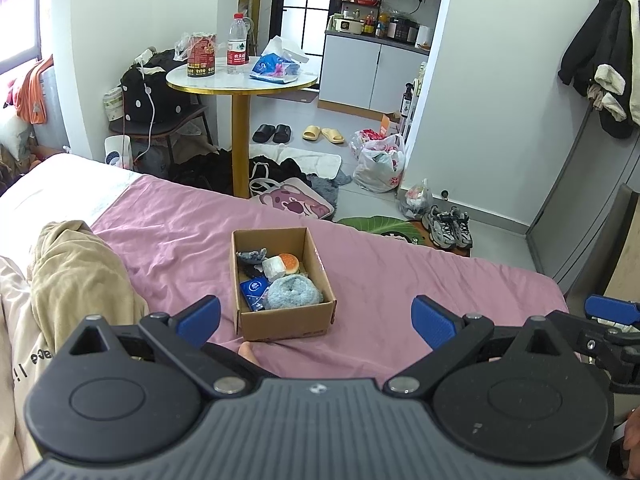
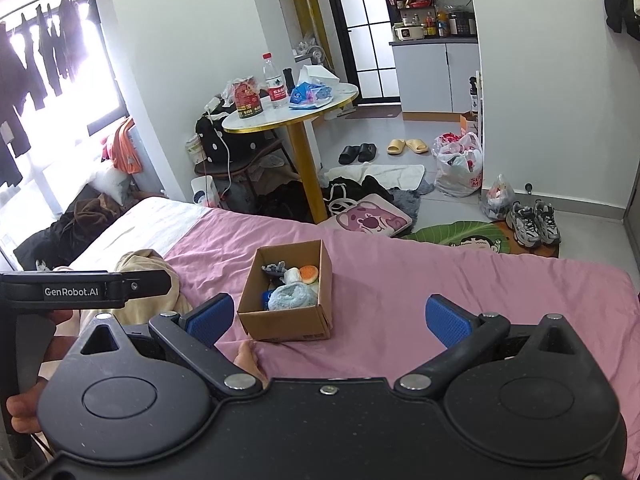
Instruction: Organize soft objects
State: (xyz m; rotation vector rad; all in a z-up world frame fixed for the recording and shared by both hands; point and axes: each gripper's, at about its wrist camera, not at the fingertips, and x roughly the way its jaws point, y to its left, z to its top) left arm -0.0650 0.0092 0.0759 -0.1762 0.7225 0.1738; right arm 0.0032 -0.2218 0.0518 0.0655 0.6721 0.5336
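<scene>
I hold a two-finger gripper in each hand above a bed with a pink sheet (image 1: 380, 264). An open cardboard box (image 1: 280, 320) sits on the sheet, and the soft things look gathered inside it: a fluffy light-blue roll (image 1: 294, 292) at the near end, a toy burger (image 1: 282, 265) in the middle, a blue packet (image 1: 253, 289) against the left wall, and a grey-blue cloth (image 1: 252, 257) at the far end. I see no loose small item left on the pink sheet, so I judge the sorting nearly or fully done. The only other soft thing nearby is a beige blanket (image 1: 76, 276) heaped to the left of the box; whether it belongs to the task I cannot tell. My left gripper (image 1: 316, 318) is spread wide and grips nothing; the box lies just ahead of it, between the lines of its two fingers, closer to the left one. My right gripper (image 2: 330, 318) is also spread wide and bare, with the box ahead and left of centre, near its left fingertip. Neither gripper touches the box.
</scene>
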